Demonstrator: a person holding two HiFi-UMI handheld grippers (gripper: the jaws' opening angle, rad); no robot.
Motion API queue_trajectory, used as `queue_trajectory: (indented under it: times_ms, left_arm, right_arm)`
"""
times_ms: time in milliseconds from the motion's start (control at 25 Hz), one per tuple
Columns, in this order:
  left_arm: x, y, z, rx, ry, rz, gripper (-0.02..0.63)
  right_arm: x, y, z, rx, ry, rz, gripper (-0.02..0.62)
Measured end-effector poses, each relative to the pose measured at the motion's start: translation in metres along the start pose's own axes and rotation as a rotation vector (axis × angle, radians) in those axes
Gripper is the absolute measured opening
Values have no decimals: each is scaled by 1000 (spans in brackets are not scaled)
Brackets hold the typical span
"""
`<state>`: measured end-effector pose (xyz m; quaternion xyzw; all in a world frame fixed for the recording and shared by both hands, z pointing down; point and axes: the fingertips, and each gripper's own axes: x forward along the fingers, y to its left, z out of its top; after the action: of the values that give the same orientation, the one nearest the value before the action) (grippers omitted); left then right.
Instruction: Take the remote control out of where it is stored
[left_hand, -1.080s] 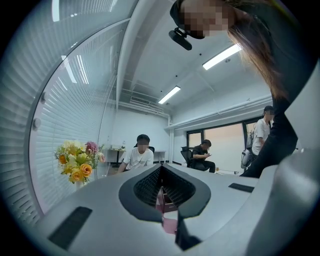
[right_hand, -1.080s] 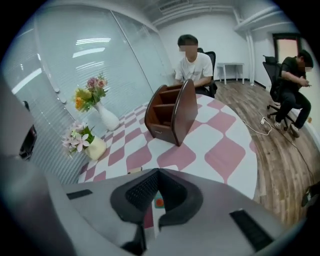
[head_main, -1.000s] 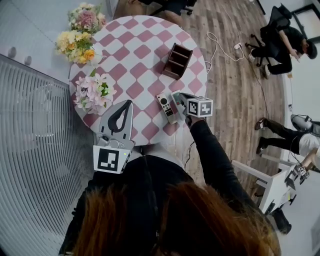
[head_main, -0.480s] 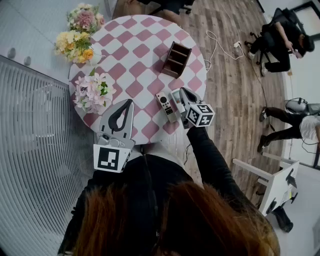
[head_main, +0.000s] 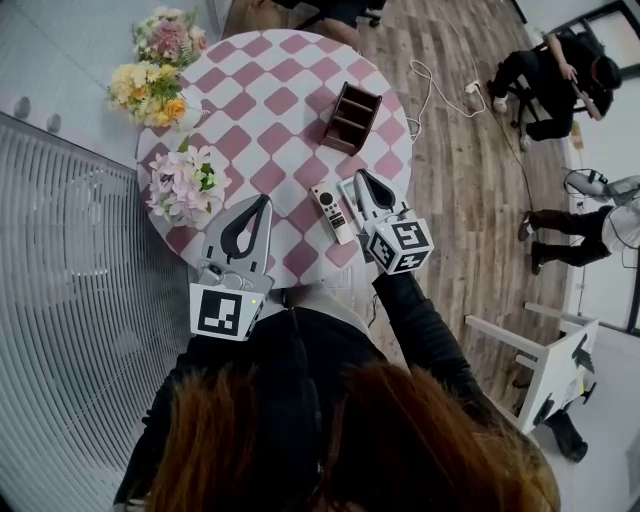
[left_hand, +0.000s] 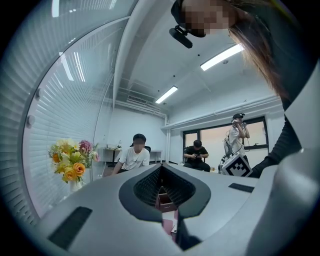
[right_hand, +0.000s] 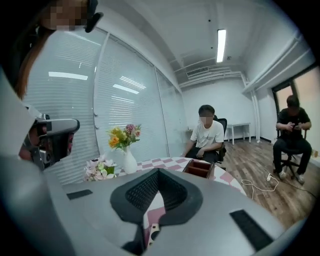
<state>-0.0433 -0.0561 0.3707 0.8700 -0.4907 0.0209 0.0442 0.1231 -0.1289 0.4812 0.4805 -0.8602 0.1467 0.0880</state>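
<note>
Checkered table (head_main: 270, 110); remote control (head_main: 330, 212) whole overhead, sliver in right gripper view

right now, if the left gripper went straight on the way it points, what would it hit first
Likely the holder: it sits in line just beyond the tip of the left gripper, though depth is unclear.

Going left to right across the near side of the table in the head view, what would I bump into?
pink-white flowers → left tongs → remote → right tongs
</note>
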Motion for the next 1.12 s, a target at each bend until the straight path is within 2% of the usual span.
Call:
queue_trajectory:
  times_ms: [480, 800, 1120]
  left_arm:
    - [6, -3, 1, -5, -3, -5, 9]
    - [7, -4, 3, -5, -3, -8, 9]
    - [9, -6, 5, 0, -6, -12, 9]
  right_arm:
    - [-34, 76, 74, -105, -139, 97, 14]
    - [-46, 103, 97, -135, -189, 141, 14]
    - [-46, 103, 98, -133, -180, 136, 14]
